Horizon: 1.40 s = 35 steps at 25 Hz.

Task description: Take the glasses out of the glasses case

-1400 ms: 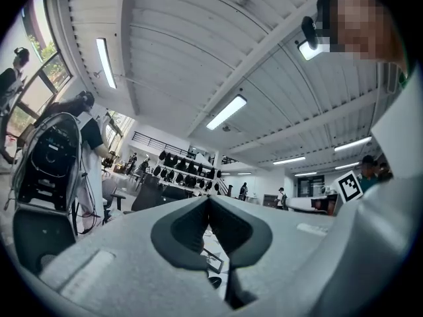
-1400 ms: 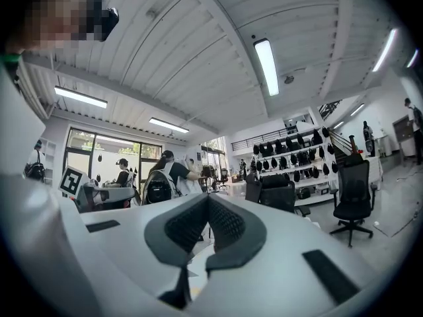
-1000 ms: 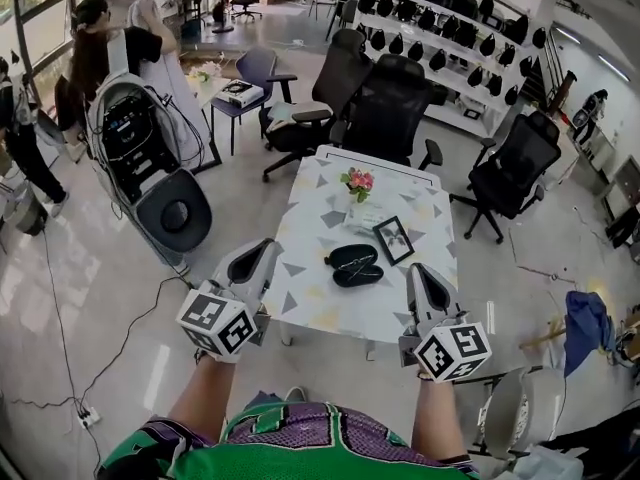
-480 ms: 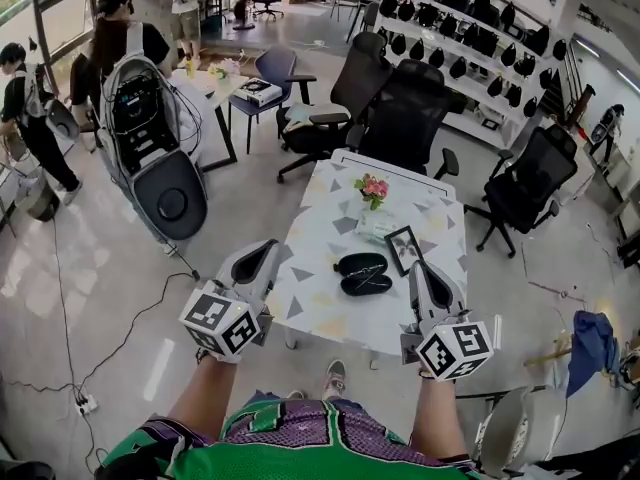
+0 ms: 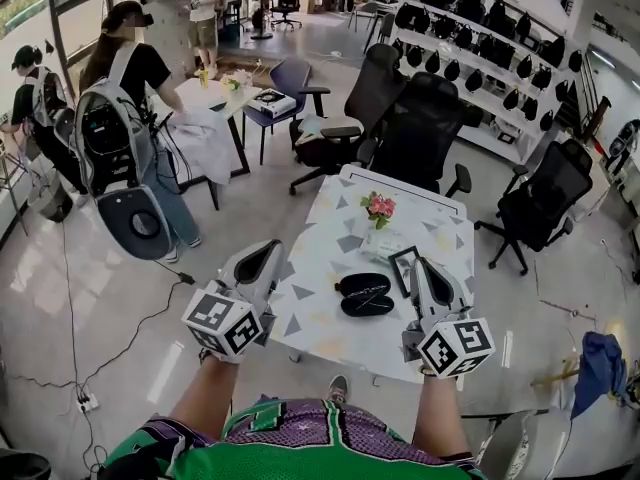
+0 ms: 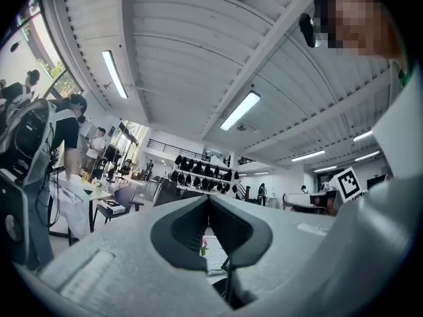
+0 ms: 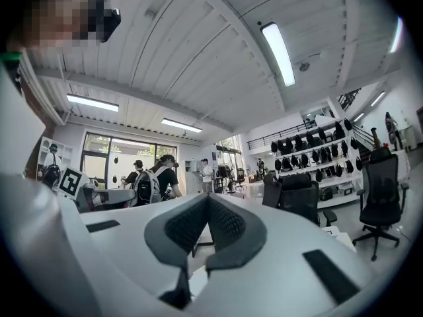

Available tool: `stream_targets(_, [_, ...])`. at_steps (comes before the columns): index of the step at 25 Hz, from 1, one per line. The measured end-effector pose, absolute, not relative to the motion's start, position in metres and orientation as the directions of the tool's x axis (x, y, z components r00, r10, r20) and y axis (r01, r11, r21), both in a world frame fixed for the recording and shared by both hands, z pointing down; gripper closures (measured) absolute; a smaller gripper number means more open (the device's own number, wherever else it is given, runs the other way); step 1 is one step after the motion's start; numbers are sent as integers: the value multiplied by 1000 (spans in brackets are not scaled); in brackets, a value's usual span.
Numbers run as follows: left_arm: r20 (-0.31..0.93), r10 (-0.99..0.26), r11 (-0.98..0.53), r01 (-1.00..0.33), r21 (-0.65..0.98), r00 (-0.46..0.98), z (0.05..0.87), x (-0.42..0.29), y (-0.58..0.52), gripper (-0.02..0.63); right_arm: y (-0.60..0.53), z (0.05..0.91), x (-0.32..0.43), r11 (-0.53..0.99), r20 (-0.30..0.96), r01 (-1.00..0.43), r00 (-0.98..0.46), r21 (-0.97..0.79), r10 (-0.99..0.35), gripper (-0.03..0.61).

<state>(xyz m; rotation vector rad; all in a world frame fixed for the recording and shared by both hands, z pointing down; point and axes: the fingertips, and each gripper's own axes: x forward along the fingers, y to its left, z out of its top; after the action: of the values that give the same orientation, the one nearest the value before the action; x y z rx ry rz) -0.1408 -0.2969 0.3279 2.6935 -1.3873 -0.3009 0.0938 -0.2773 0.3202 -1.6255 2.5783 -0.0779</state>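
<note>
Head view, glasses case (image 5: 364, 294): black clamshell lying open on the table (image 5: 330, 330), right of centre, farther out than both grippers and apart from them. Two glossy oval halves side by side. Glasses seemingly in the far half, too small to confirm.
Head view, handling (a judgement): shell probably rigid, light and smooth, apt to skid on the tabletop. Glasses likely light, thin-armed and fragile. Best taken at the bridge or frame rim, never on a lens, with the other gripper steadying the case's near half.
Head view, table: flat white top printed with grey and yellowish triangles.
Head view, neighbours: dark-edged picture frame (image 5: 403, 268) just beside the case on its far right. Pink flowers (image 5: 378, 208) farther off.
Head view, left hand-held gripper (image 5: 266, 251): grey moulded plastic, over the table's near-left edge, left of the case.
Head view, right hand-held gripper (image 5: 424, 266): same build, right of the case, near the frame.
Left gripper view, left hand-held gripper (image 6: 209, 200): dark pads pressed together, nothing between them. Case not made out.
Right gripper view, right hand-held gripper (image 7: 207, 199): dimpled dark pads meeting at the tip, empty. Case not in sight.
</note>
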Motion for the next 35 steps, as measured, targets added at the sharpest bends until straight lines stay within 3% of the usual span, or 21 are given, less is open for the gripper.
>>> stream_targets(21, [-65, -739, -672, -727, 138, 671, 349, -94, -315, 594, -289, 341, 110, 419, -23, -901, -419, -116, -908, 577])
stream_targets(25, [-28, -675, -733, -665, 140, 737, 359, -73, -313, 493, -289, 343, 111, 414, -17, -902, -415, -121, -909, 577])
stream_targets(35, [105, -630, -768, -637, 57, 769, 405, -33, -322, 492, -290, 359, 119, 408, -4, -903, -411, -131, -911, 577])
